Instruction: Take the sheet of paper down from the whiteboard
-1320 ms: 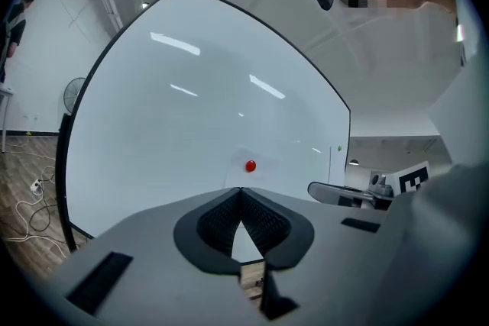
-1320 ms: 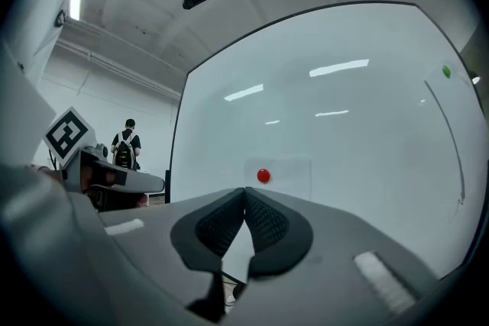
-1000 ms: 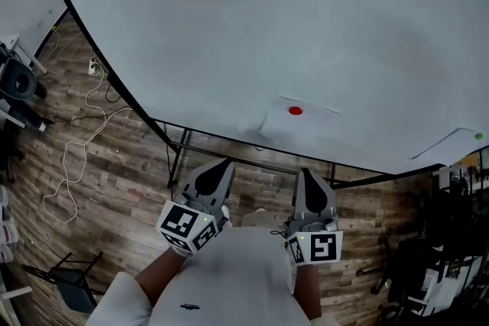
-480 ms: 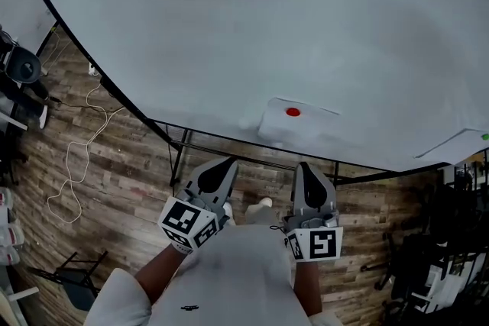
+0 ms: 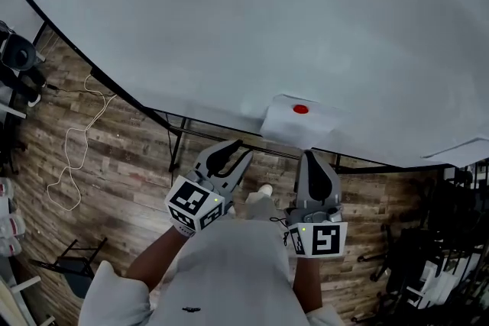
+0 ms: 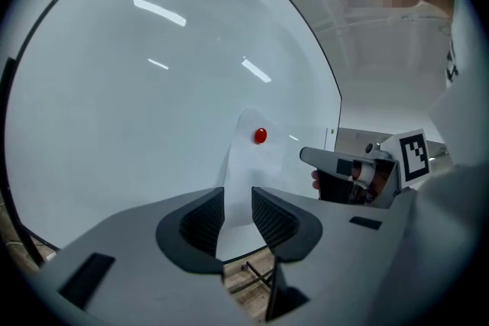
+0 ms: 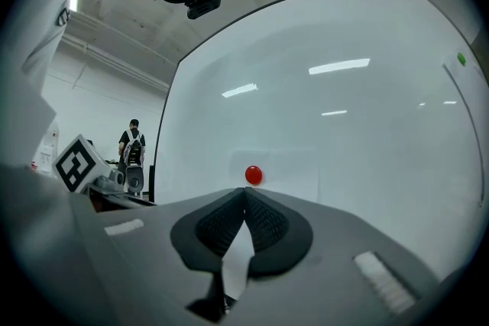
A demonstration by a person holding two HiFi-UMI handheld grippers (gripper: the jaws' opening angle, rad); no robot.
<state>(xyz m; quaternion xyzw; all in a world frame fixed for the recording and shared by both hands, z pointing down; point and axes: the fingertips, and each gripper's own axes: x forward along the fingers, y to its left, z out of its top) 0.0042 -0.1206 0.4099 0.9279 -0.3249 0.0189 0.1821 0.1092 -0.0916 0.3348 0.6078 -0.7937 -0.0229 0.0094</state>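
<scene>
A white sheet of paper (image 5: 294,127) hangs low on the whiteboard (image 5: 252,19), pinned by a red magnet (image 5: 300,109). My left gripper (image 5: 231,156) is just below and left of the sheet. Its jaws have just been opening and now stand open. In the left gripper view the paper (image 6: 256,164) shows through the gap of the left gripper (image 6: 238,196), with its left edge lifted off the board; the pads do not press on it. My right gripper (image 5: 310,159) is shut and empty, right under the sheet. In the right gripper view the right gripper (image 7: 244,193) points just below the magnet (image 7: 254,175).
A second sheet (image 5: 462,150) with a green magnet (image 7: 461,59) hangs at the board's right end. The board's black stand (image 5: 177,141) rises from a wooden floor (image 5: 114,164) with a white cable (image 5: 72,156) at the left. Dark equipment (image 5: 428,256) stands at the right. A person (image 7: 134,135) is far behind.
The left gripper's jaws have gone from shut to open, and it has moved toward the board's lower edge near the paper. The right gripper has also edged closer to the board, still shut.
</scene>
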